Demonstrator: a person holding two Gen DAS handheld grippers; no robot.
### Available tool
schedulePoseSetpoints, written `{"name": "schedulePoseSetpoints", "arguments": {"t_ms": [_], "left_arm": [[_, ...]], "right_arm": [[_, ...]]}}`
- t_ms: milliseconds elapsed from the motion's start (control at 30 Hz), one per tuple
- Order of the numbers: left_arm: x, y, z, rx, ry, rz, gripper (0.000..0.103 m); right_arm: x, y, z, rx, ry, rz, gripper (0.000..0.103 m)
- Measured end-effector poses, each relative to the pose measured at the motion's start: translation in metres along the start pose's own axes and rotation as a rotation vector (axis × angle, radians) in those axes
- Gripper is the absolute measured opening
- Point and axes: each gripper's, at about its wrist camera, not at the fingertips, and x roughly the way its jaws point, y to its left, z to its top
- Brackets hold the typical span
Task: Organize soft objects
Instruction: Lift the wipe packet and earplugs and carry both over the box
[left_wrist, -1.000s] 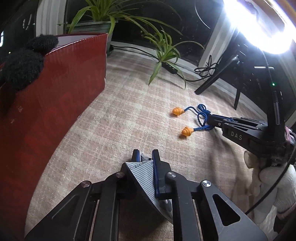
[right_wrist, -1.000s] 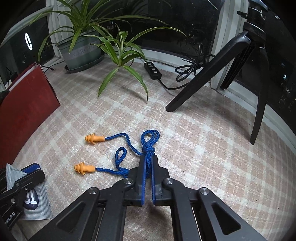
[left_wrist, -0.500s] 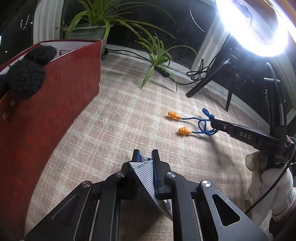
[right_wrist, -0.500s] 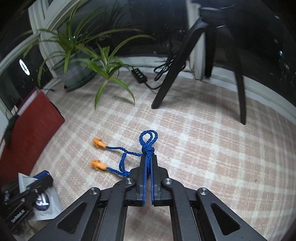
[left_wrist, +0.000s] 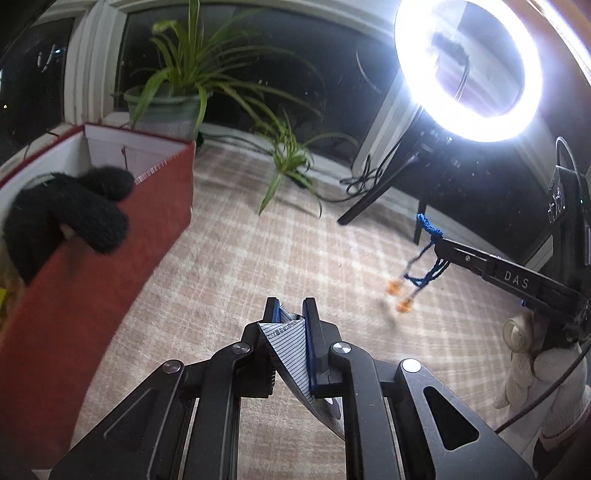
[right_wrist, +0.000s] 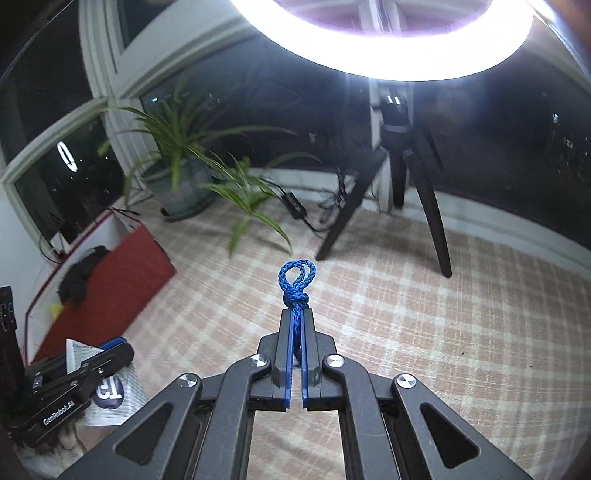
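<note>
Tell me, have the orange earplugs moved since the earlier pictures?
Yes. The earplugs lay on the checked carpet before; now they hang above it on the blue cord from the shut right gripper.

Each camera sits just behind its own fingers, angled down over the checked carpet (left_wrist: 258, 240) toward the dark windows. The left view faces forward with the red box (left_wrist: 110, 258) close on its left. The right view takes in that box (right_wrist: 122, 280) further off. Both share the ring light (left_wrist: 469, 70), potted plant (right_wrist: 181, 162) and, apparently, the same tripod (right_wrist: 402, 192).
</note>
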Motion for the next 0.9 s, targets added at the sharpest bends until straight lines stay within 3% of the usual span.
{"name": "schedulePoseSetpoints", "arguments": {"t_ms": [467, 900], "left_arm": [[-0.068, 0.022, 0.026, -0.033, -0.103, -0.01, 0.011], [-0.129, 0.089, 0.044, -0.117, -0.199, 0.109, 0.011]], "right_arm": [[-0.046, 0.083, 0.033, -0.126, -0.101, 0.106, 0.003], [-0.048, 0.188, 0.061, -0.286, -0.138, 0.249, 0.003]]}}
